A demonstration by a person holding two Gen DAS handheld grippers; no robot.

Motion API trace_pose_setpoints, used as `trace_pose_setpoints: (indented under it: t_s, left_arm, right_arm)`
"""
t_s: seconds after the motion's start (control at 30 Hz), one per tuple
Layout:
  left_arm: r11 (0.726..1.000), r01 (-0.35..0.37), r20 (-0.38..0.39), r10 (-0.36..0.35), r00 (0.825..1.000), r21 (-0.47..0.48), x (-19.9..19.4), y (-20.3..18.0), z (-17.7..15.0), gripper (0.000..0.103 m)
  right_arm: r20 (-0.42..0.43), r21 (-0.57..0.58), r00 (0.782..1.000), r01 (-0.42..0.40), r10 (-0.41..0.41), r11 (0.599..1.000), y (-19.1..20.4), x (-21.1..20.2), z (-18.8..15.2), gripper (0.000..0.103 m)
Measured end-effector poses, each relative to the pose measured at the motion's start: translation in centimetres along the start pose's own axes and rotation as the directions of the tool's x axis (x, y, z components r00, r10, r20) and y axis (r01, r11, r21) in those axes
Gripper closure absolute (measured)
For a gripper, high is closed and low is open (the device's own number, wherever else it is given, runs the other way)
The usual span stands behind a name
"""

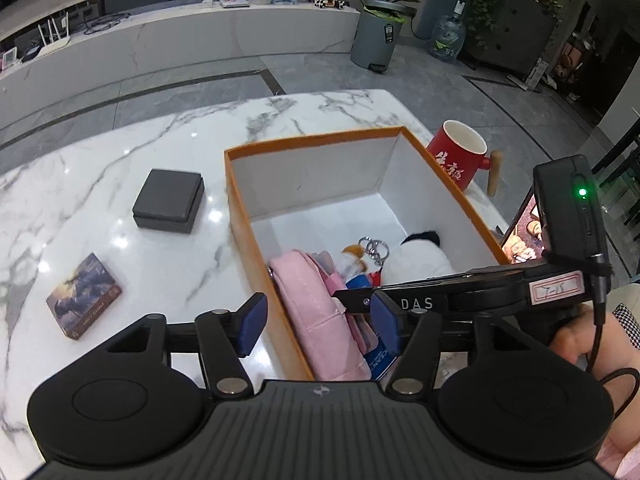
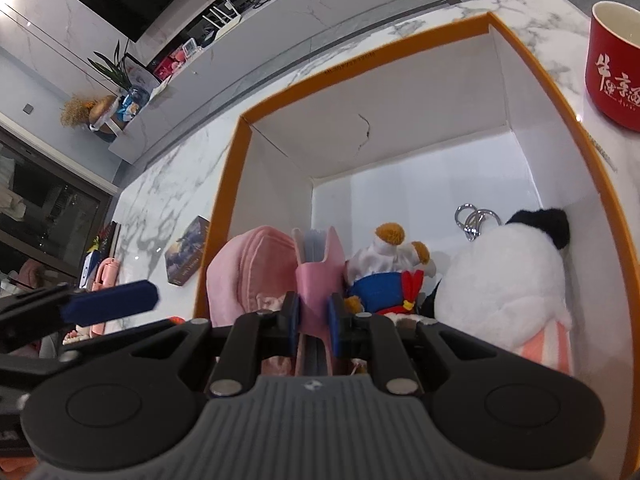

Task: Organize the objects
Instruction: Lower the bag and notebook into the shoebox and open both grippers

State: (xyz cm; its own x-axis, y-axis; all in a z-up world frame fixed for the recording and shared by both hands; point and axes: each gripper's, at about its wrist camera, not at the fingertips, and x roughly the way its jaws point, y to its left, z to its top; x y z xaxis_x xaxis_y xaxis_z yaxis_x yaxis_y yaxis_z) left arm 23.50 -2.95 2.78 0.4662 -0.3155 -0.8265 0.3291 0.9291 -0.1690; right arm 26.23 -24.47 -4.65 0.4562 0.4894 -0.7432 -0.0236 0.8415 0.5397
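Note:
An orange box [image 1: 240,152] with white inner walls stands on the marble table [image 1: 120,152]. Inside lie a pink pouch [image 1: 316,304], a small plush doll [image 1: 352,258], metal key rings [image 1: 374,248] and a white-and-black plush [image 1: 420,260]. My left gripper [image 1: 320,326] is open and empty, straddling the box's near left wall. My right gripper [image 2: 314,316] is shut on a pink card holder [image 2: 318,276] inside the orange box [image 2: 440,40], between the pink pouch [image 2: 248,268] and the doll [image 2: 384,280]. The white plush [image 2: 508,280] lies to the right.
A dark grey box [image 1: 168,200] and a picture card pack [image 1: 82,296] lie on the table left of the orange box. A red mug [image 1: 456,156] with a wooden handle stands at its right. A phone [image 1: 524,232] lies by the box's right side.

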Motion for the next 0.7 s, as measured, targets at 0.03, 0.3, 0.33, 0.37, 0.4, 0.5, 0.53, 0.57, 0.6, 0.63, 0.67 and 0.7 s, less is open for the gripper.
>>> trace_pose_setpoints:
  t_s: [0.03, 0.3, 0.33, 0.37, 0.4, 0.5, 0.53, 0.57, 0.6, 0.63, 0.67, 0.7]
  left_arm:
    - [1.0, 0.002, -0.01, -0.003, 1.0, -0.011, 0.3, 0.2, -0.1, 0.034]
    - [0.995, 0.008, -0.068, -0.014, 0.998, -0.098, 3.2, 1.9, -1.4, 0.04]
    - [0.994, 0.007, -0.074, -0.015, 0.997, -0.105, 3.5, 2.1, -1.5, 0.041]
    - [0.994, 0.004, -0.076, -0.013, 0.997, -0.113, 3.7, 2.2, -1.7, 0.042]
    - [0.993, 0.006, -0.075, -0.015, 0.997, -0.119, 3.8, 2.4, -1.8, 0.044]
    - [0.99, 0.013, -0.07, -0.023, 0.997, -0.14, 4.0, 2.8, -1.9, 0.05]
    - [0.99, 0.012, -0.069, -0.022, 0.997, -0.143, 4.1, 2.9, -1.9, 0.052]
    - [0.989, 0.011, -0.067, -0.021, 0.998, -0.144, 4.1, 2.9, -1.9, 0.053]
    - [0.989, 0.01, -0.067, -0.02, 0.998, -0.147, 4.2, 3.0, -1.8, 0.054]
    - [0.989, 0.011, -0.067, -0.021, 0.998, -0.15, 4.4, 3.0, -1.8, 0.056]
    - [0.989, 0.011, -0.07, -0.022, 0.997, -0.15, 4.6, 3.0, -1.8, 0.056]
    - [0.989, 0.013, -0.073, -0.025, 0.997, -0.149, 4.9, 3.0, -1.8, 0.057]
  right_arm:
    - [-0.005, -0.002, 1.0, 0.011, -0.011, 1.0, 0.1, 0.3, 0.0, 0.086]
    - [-0.004, 0.022, 1.0, 0.014, -0.014, 1.0, -0.1, 0.4, -0.2, 0.084]
    - [-0.006, 0.031, 1.0, 0.005, -0.005, 1.0, -0.2, 0.3, -0.2, 0.084]
    - [-0.006, 0.037, 1.0, 0.0, 0.0, 0.999, -0.3, 0.2, -0.2, 0.084]
    - [-0.008, 0.036, 1.0, -0.004, 0.004, 0.999, -0.3, 0.0, -0.2, 0.084]
    - [-0.009, 0.027, 1.0, -0.003, 0.003, 1.0, -0.2, -0.3, -0.2, 0.084]
    - [-0.007, 0.025, 1.0, -0.005, 0.006, 1.0, -0.2, -0.4, -0.3, 0.083]
    - [-0.007, 0.021, 1.0, -0.007, 0.007, 1.0, -0.1, -0.6, -0.3, 0.083]
    - [-0.006, 0.016, 1.0, -0.006, 0.006, 1.0, -0.1, -0.7, -0.4, 0.083]
    - [-0.007, 0.007, 1.0, -0.003, 0.003, 1.0, 0.0, -0.7, -0.4, 0.084]
    - [-0.011, -0.002, 1.0, 0.0, 0.0, 1.0, 0.1, -0.7, -0.5, 0.089]
    - [-0.016, -0.008, 1.0, -0.003, 0.003, 1.0, 0.1, -0.5, -0.6, 0.091]
